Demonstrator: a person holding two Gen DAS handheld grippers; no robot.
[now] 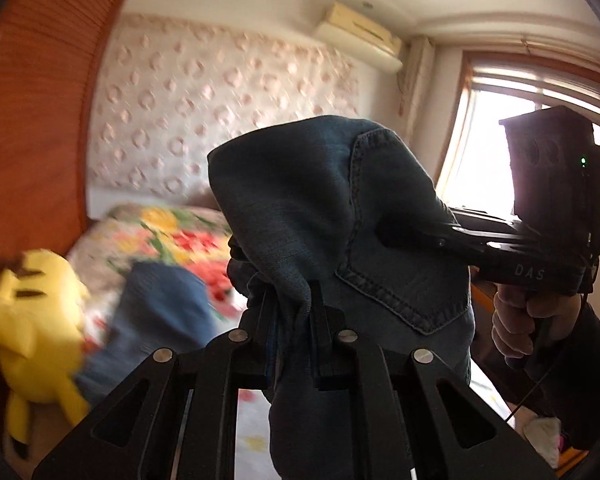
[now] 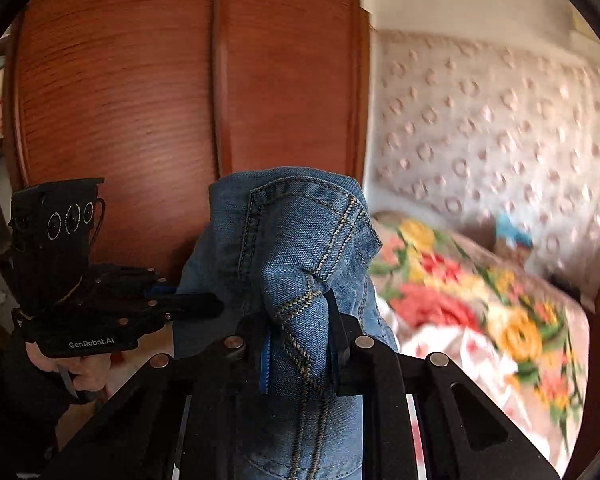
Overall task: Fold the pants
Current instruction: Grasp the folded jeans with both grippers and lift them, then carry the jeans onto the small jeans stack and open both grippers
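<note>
Bunched denim fills both views: our left gripper (image 1: 290,304) and right gripper (image 2: 300,320) each have jaws clenched on the jeans (image 1: 320,208), held aloft above the floral bed (image 2: 480,308). We judge no fold made yet.

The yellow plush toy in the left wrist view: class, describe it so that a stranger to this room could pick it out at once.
Start at the tall reddish wooden wardrobe on the left, then drop to the bed with the flowered cover. The yellow plush toy sits at the cover's left edge, beside a blue cloth. It alone is plain bright yellow, with dark brown markings.
</note>
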